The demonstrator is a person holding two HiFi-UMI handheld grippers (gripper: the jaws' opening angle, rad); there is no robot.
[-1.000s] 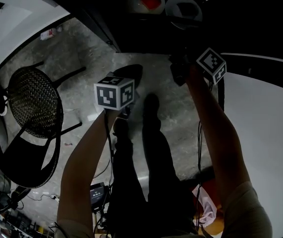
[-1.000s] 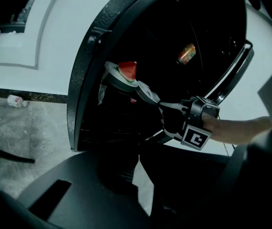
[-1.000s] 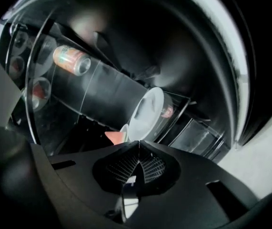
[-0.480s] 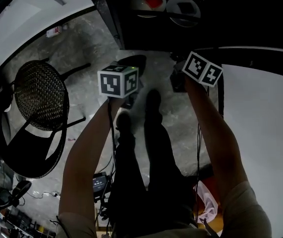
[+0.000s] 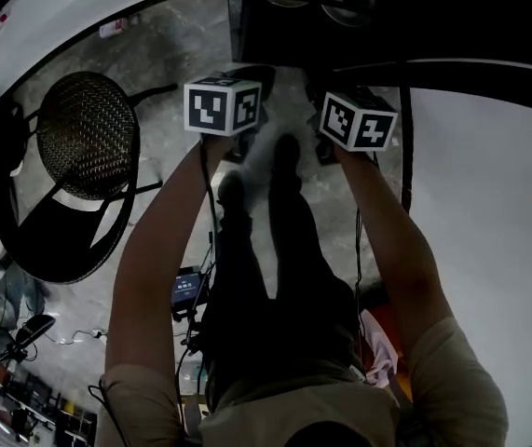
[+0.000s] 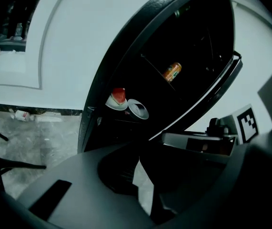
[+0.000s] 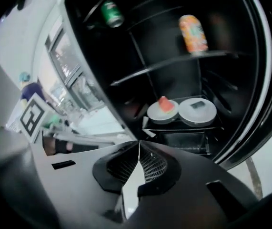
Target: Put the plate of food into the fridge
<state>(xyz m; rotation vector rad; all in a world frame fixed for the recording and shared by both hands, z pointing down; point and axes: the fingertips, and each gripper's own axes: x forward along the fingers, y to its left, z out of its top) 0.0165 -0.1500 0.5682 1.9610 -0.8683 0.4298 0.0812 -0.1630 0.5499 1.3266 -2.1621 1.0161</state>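
The right gripper [image 7: 138,144] has just come back out of the fridge [image 7: 126,46]. A second ago it was reaching up towards the dark opening, and now it hangs level with the left gripper [image 6: 138,161], both held close in front of the person's chest. Each has its jaws pressed together on nothing. The plate of food [image 7: 162,109], with a red wedge on it, sits on the lowest shelf towards that shelf's left end. It is just beside a second plate [image 7: 197,109] at the right end, which carries something small and dark. Higher up, an orange can [image 7: 193,32] stands on the shelf above and a green can [image 7: 111,13] on the one above that. With the plate resting inside and both tools empty and drawn away, I'd judge the placing itself done. What seems left is the door, which still stands open. The broad white panel [image 5: 489,250] at the person's right is probably that door, though the picture is too dim to be sure.
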